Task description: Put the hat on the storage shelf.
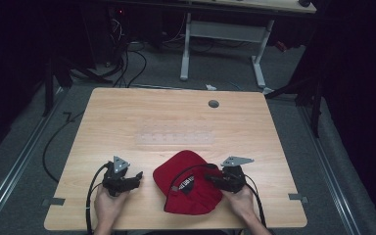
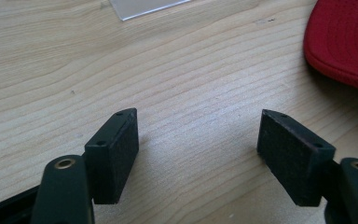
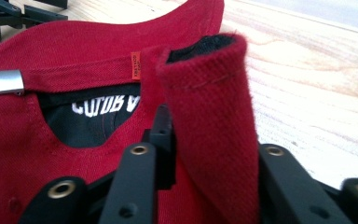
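Red cap at 6 o'clock on table, near front edge. Right gripper pinching fold of cap's back edge. Left gripper wide open, empty, at 9 o'clock of cap. We advise: keep pinch firm, lift slowly, bring left in to steady brim.

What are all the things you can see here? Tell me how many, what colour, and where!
cap: 1, red with a black lining and white letters, near edge of the table, a fold of its fabric pinched
clear plastic sheet: 1, see-through, middle of the table
table: 1, light wood, with a grey round hole at the far side
second table: 1, white legs, behind
left gripper: 1, black, open over bare wood beside the cap
right gripper: 1, black, shut on the cap
hands: 2, near edge
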Demonstrator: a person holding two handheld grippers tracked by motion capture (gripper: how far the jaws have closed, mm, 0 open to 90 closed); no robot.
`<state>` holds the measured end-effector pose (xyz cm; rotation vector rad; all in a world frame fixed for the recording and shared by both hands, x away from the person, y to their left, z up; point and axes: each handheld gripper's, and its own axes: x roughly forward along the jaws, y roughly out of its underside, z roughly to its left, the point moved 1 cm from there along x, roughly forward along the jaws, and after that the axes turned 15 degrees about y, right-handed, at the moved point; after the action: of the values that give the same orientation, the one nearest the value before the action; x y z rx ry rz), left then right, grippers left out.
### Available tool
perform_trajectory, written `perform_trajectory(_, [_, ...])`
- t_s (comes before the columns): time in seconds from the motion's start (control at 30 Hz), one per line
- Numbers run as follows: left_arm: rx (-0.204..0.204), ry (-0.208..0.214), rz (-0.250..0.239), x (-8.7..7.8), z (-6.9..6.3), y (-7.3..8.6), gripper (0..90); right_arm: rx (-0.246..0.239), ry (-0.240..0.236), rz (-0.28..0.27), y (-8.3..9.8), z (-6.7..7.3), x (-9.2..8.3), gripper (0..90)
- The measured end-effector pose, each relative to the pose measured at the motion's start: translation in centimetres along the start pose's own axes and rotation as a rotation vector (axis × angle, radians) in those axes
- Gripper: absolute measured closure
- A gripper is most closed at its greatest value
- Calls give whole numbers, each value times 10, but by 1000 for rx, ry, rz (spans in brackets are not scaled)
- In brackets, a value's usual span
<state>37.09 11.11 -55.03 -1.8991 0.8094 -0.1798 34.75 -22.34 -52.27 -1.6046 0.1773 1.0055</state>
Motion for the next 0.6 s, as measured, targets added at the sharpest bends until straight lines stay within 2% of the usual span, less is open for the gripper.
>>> perform_trajectory(0.23, [2,3,-1,0,0,0,304,-3,-12,-3,0,-1,0,807])
perform_trajectory(0.3, [2,3,0,0,0,0,304,9,-21,-2,0,-1,0,837])
perform_trajectory(0.6, [7,9,2,0,-1,0,324,10,-28,-6,-1,-1,-3,858])
